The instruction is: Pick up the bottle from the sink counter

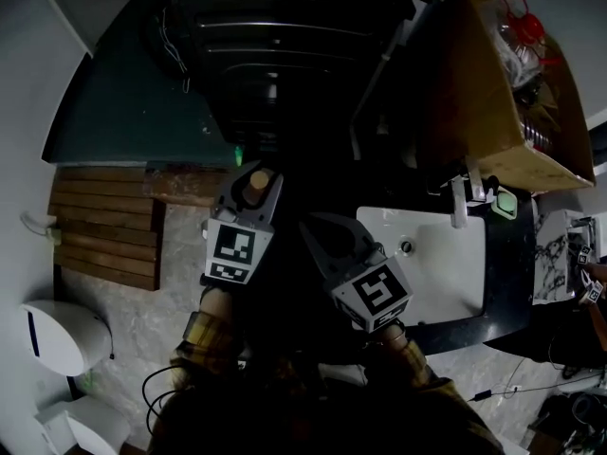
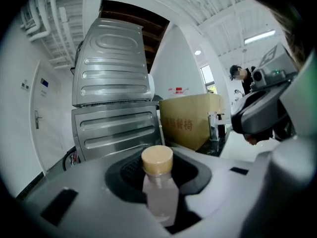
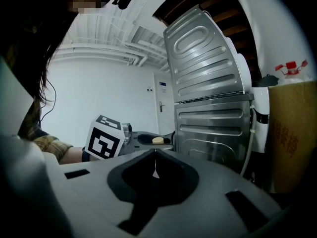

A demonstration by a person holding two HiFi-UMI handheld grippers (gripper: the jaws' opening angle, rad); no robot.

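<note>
Step in hand: the pick looks done. The bottle (image 2: 160, 196) is up in the left gripper (image 1: 248, 197), so I read this as the lift-away after the grab.
Bottle: it has a pale clear body and a tan cap. It stands upright between the left fingers (image 1: 231, 193), with the cap poking up above them.
Where it is: off the worktop (image 1: 507, 273). In the head view it hangs well to the left of the white sink (image 1: 446, 254), in front of the big metal appliance (image 1: 275, 36).
Left fingers: part-way closed and pressed onto the bottle's body from both sides. It looks like a proper hold, not a loose cradle.
Right gripper (image 3: 154, 168): its fingers are together with nothing between them. It hovers just beside the left one, on the sink side.
Around it: a cardboard box (image 1: 493, 83) sits behind the tap (image 1: 459, 202), and there is a wooden slat mat (image 1: 104, 226) on the floor at far left.
Next move: by my reading, hold the squeeze steady, keep the bottle upright and carry it clear. The right gripper has no job here.
Watch for: that smooth, narrow body could slide down if the squeeze eases. That is a guess from its look only.
</note>
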